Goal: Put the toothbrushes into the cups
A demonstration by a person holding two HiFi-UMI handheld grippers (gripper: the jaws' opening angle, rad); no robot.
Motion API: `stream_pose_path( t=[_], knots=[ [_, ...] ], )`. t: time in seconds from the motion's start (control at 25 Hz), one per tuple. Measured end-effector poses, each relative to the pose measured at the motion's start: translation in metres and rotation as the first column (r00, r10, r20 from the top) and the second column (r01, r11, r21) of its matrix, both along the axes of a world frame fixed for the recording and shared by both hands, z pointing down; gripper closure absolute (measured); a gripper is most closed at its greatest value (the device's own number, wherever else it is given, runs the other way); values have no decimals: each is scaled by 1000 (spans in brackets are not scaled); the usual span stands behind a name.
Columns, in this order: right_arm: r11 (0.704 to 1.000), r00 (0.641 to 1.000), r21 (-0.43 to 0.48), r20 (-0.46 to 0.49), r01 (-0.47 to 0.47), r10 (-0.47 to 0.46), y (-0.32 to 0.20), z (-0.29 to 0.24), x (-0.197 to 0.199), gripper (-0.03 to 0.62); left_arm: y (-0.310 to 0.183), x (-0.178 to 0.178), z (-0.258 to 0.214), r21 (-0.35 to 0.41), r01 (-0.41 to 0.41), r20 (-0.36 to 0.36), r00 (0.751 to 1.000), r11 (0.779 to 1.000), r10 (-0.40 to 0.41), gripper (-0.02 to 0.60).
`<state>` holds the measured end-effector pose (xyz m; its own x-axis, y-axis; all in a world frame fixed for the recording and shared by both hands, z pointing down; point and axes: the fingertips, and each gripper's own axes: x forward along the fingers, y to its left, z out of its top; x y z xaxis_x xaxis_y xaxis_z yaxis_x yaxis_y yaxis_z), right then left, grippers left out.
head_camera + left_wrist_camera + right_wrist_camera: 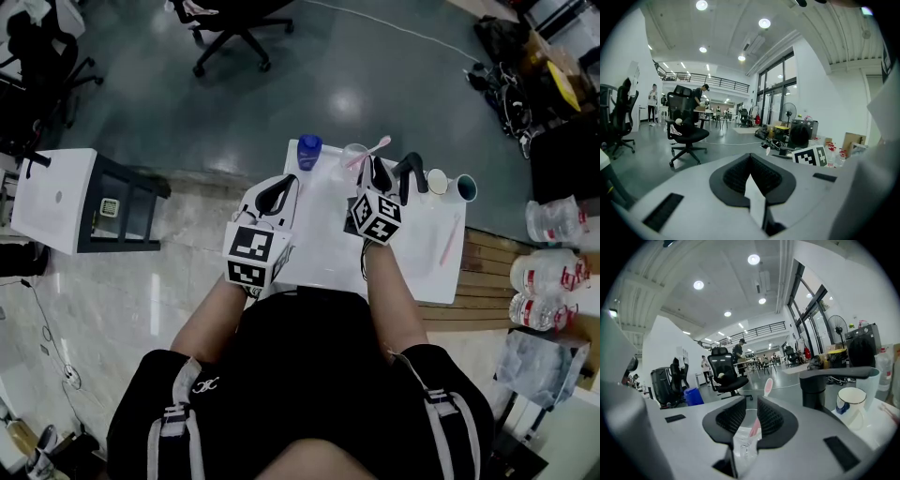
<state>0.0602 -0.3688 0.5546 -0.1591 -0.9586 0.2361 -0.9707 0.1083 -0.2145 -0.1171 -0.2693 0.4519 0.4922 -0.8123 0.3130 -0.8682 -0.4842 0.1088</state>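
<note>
On the white table [319,258] below my head camera, I log the following, left to right.

1. Left gripper [277,192]: held over the table's near left part. Its own view shows the jaws pressed together with nothing between them.
2. Blue cup [309,150]: upright at the far left corner.
3. Clear cup [353,159]: just beside the blue cup, on its right. A pink toothbrush [379,144] stands in it, head up and leaning right.
4. Right gripper [751,409]: close behind the clear cup and pointing at it. I see the jaws parted, with the toothbrush handle showing in the gap and neither pad pressing on it.
5. Black cup [813,392]: upright, just right of that gripper.
6. White cup [437,181]: next along the far edge.
7. Teal-lined cup [465,188]: touching or nearly touching the white cup; I cannot tell which.
8. Second pink toothbrush [450,239]: lying flat on the tabletop near the right edge, nearer me than the cups.
</note>
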Motion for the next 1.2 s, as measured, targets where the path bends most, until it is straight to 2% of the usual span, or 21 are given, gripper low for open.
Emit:
stream_pose_path(
  t=[0.2,0.56,0.88,1.2],
  knots=[
    [997,1000,73,6,13,-13,11,-35,-6,507,5,0,-7,14,-3,-7,1000,1000,3,568],
    [979,999,201,-36,25,-18,54,-105,-18,583,15,2,-22,57,-17,-34,999,998,19,568],
    [979,1000,204,-30,4,2,107,-133,-31,583,34,6,-26,69,-62,-54,996,996,66,568],
    [986,998,168,-56,-20,30,147,-117,-41,583,57,-3,-21,66,-61,-75,995,996,65,568]
  ],
)
